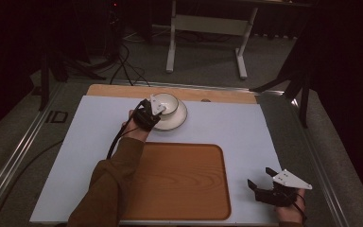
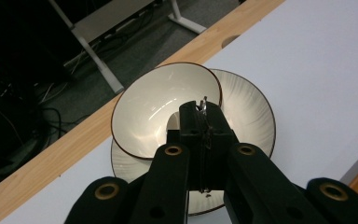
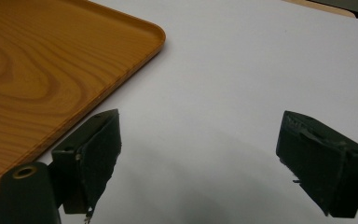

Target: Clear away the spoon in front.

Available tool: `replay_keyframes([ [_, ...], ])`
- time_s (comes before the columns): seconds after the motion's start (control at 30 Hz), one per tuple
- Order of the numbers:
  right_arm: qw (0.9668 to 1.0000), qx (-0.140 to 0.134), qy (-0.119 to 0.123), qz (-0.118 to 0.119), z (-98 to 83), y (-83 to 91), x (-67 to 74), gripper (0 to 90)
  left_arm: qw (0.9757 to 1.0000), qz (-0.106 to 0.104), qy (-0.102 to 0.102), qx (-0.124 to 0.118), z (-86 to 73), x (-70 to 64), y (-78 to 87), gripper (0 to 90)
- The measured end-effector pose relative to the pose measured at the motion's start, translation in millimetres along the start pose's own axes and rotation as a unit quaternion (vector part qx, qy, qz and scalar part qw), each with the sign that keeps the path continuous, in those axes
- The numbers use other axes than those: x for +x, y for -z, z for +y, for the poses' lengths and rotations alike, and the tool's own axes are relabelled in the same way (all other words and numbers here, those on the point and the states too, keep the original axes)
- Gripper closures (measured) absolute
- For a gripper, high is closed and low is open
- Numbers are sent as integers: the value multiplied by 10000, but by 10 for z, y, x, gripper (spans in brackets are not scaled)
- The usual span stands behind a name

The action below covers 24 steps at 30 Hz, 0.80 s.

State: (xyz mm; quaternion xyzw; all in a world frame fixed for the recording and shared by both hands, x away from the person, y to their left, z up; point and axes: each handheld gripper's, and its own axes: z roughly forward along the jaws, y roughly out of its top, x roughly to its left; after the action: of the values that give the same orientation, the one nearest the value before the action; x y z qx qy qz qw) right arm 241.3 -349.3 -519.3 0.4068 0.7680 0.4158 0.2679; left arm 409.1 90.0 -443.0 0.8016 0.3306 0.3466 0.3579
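Observation:
A cream bowl (image 1: 168, 102) with a dark rim rests tilted on a cream plate (image 1: 178, 121) at the far middle of the white mat. My left gripper (image 1: 154, 110) is shut on the bowl's near rim. In the left gripper view the jaws (image 2: 202, 109) press together over the rim, with the bowl (image 2: 151, 112) leaning on the plate (image 2: 254, 116). My right gripper (image 1: 259, 177) stands open near the mat's front right corner, nothing between its jaws. The right gripper view shows that gripper (image 3: 200, 154) over bare white mat.
A wooden tray (image 1: 184, 182) lies at the front middle of the mat; its corner (image 3: 37, 70) sits left of the right gripper. A wooden table edge (image 1: 217, 94) runs behind the plate. Beyond it are floor cables and a desk frame (image 1: 205, 28).

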Motion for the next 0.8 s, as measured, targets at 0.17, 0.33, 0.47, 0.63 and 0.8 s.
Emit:
replay_keyframes([
  [0.17, 10000, -9, 2, -4, 0, 1, -2, 138, 9999, -15, -19, -152, 45, 8, 113, 890],
  [0.33, 10000, -17, -12, -6, 1, 6, 0, 138, 9996, -90, 82, -253, 68, 45, 222, 890],
  [0.47, 10000, -15, -9, -8, 2, 6, 1, 138, 9992, -153, 144, -330, 83, 74, 317, 890],
  [0.63, 10000, -17, -14, -7, 2, 8, 1, 138, 9987, -213, 169, -431, 102, 103, 424, 890],
  [0.8, 10000, -18, -11, -5, 3, 11, 3, 138, 9982, -293, 143, -496, 115, 123, 545, 890],
])
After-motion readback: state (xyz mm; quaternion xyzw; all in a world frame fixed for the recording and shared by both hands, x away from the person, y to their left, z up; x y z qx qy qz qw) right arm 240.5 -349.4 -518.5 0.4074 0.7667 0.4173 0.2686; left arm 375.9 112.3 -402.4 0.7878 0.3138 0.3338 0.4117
